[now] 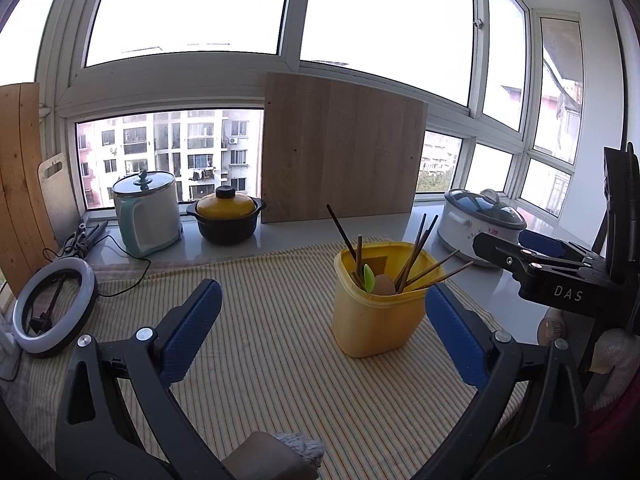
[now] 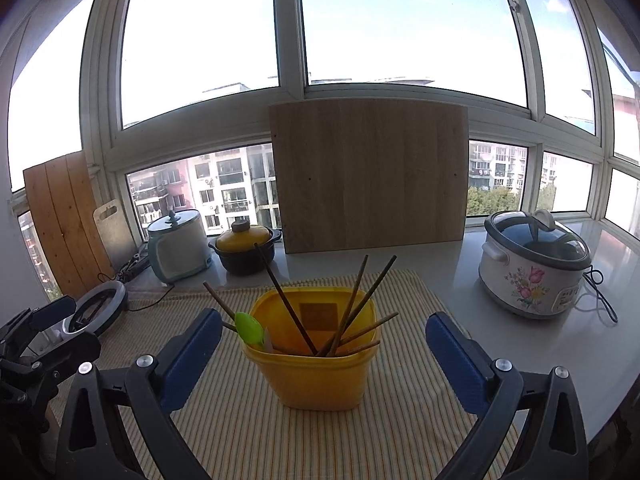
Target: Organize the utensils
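A: On the striped cloth (image 1: pixel 280 340), left-wrist view: what stands between the fingers?

B: The left gripper (image 1: pixel 322 316) hovers with jaws spread wide, gripping nothing. The yellow container (image 1: pixel 380 320) stands upright on the cloth, nearer the right blue pad. Brown chopsticks (image 1: pixel 418 256) lean out of it at several angles; a green spoon (image 1: pixel 368 276) and a pale wooden spoon (image 1: pixel 384 284) sit inside. The right gripper (image 1: pixel 504 250) enters from the right edge, above the counter.

A: And the right-wrist view?

B: The right gripper (image 2: pixel 324 348) is likewise wide, empty, with the yellow container (image 2: pixel 316 380) centred just beyond its pads. Chopsticks (image 2: pixel 352 312) fan upward; the green spoon (image 2: pixel 248 328) rests against the left rim. A floral rice cooker (image 2: pixel 532 264) sits well apart on the counter; a wooden board (image 2: pixel 368 176) leans on the window.
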`<state>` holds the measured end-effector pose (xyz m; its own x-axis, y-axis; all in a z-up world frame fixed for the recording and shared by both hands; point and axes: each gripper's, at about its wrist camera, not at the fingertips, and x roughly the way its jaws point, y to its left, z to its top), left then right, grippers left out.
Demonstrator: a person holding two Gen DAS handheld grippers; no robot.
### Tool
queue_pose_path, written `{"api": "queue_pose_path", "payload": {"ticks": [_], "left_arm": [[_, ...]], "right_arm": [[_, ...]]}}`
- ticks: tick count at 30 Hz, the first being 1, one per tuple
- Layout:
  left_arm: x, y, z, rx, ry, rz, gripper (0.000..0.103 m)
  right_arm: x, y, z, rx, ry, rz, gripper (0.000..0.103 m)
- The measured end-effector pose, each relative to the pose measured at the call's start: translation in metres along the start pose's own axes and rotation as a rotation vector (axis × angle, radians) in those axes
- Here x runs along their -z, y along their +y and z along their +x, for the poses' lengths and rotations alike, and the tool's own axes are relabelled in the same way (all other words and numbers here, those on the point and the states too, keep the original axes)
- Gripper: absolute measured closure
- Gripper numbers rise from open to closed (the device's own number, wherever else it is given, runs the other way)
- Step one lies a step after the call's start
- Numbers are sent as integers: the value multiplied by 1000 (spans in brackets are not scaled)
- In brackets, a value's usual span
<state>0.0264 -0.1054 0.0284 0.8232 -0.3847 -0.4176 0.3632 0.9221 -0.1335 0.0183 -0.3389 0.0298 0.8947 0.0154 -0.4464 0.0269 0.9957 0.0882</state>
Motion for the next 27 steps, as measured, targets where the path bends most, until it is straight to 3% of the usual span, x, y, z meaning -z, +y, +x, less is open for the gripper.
{"api": "queue_pose_path", "payload": {"ticks": [8,27], "left_arm": [[-1,10,-5,-42,-13,-36,0],[3,11,-4,-42,1,-35,0]], "right_arm": [[-1,-2,-3,22,-13,8,0],[1,-1,-3,34,-14,10,0]]}}
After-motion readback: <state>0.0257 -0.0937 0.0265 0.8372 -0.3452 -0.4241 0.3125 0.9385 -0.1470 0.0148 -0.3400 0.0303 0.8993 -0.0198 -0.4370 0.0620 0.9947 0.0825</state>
